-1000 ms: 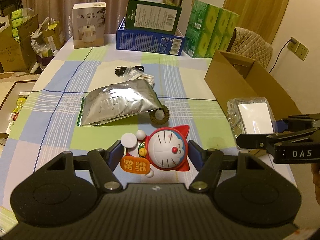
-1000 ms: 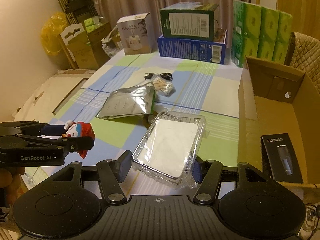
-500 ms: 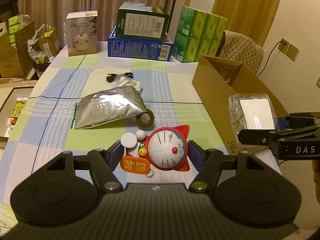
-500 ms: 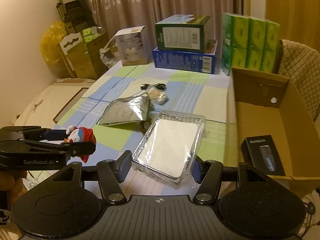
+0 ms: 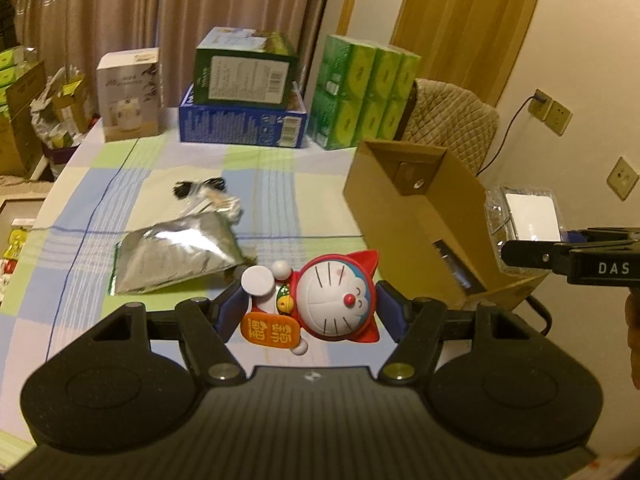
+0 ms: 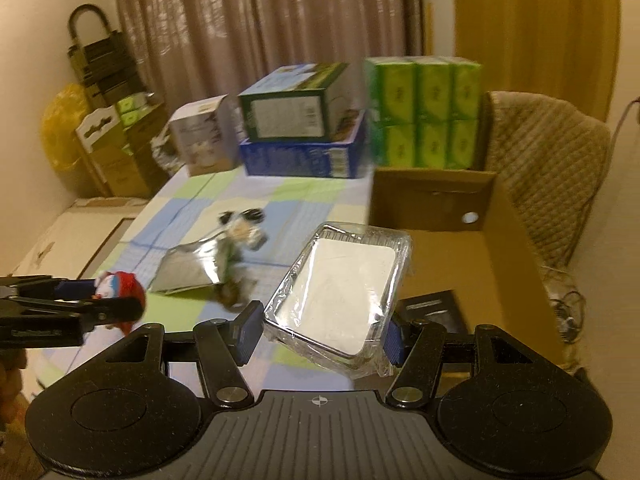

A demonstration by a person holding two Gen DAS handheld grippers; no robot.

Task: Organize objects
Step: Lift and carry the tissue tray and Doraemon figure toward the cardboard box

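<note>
Grasping a cat figurine [image 5: 336, 300] in the left gripper's [image 5: 308, 312] fingers and a wrapped tray [image 6: 340, 296] in the right gripper's [image 6: 320, 332], beside a cardboard box [image 6: 516, 248] with one black packet [image 6: 436, 312] already inside; a foil pouch [image 5: 176, 256] beyond the fingers still waits on the surface [image 5: 280, 176].

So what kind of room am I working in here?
Most likely a home dining room: a table with a checked tablecloth, a padded chair, curtains, plus stacked tissue packs and cartons.
</note>
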